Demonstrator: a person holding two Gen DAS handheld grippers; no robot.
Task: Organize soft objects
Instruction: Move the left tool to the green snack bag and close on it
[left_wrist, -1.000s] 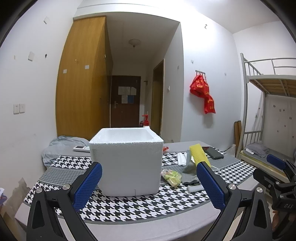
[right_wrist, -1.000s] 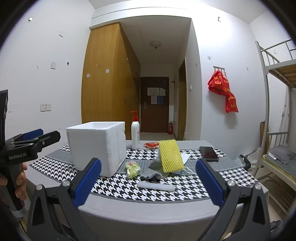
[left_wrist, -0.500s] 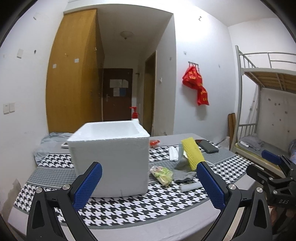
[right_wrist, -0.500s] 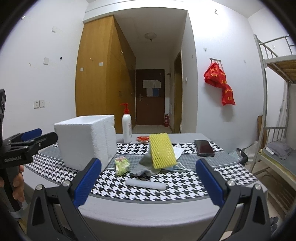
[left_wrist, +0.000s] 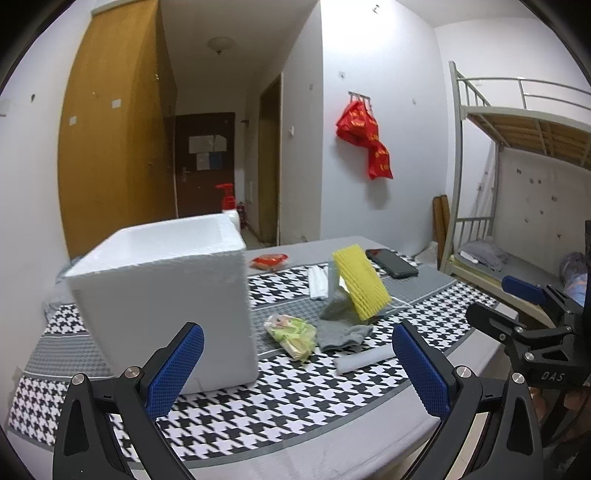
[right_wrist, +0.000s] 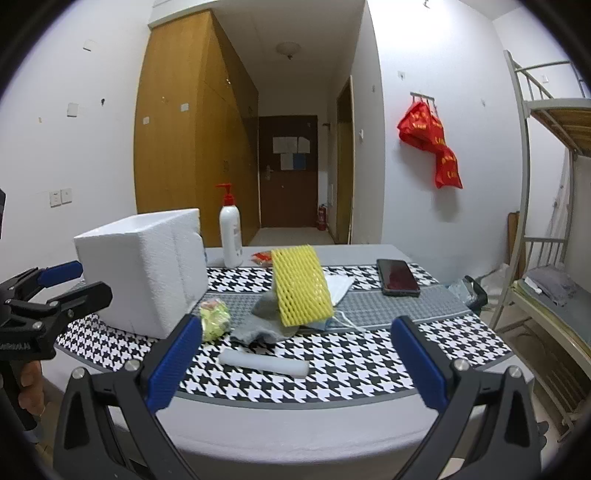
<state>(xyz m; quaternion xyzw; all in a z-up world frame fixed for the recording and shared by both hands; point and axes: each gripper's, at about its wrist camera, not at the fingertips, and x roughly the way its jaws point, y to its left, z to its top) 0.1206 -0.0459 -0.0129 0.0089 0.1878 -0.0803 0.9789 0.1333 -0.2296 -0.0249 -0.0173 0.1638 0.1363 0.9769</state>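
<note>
A white foam box (left_wrist: 166, 295) (right_wrist: 144, 273) stands open-topped on the houndstooth table mat (left_wrist: 295, 391) (right_wrist: 354, 354). Right of it lie a green crumpled packet (left_wrist: 291, 332) (right_wrist: 214, 319), a grey sock (left_wrist: 341, 328) (right_wrist: 260, 328), a yellow foam net sleeve (left_wrist: 360, 286) (right_wrist: 301, 286) leaning upright, a white foam roll (left_wrist: 364, 360) (right_wrist: 264, 363) and a white mask (left_wrist: 318, 282) (right_wrist: 340, 286). My left gripper (left_wrist: 295, 373) is open and empty, short of the box. My right gripper (right_wrist: 295, 365) is open and empty, before the roll.
A white pump bottle (right_wrist: 229, 230) and a red packet (left_wrist: 269, 261) sit behind the box. A black phone (left_wrist: 393, 263) (right_wrist: 397, 277) lies at the far right. A bunk bed (left_wrist: 517, 184) stands right of the table. Each gripper shows in the other's view (left_wrist: 532, 325) (right_wrist: 40, 295).
Both grippers have moved forward toward the table and tilted; the box and the soft objects now look larger and nearer. Nothing on the table has moved.
</note>
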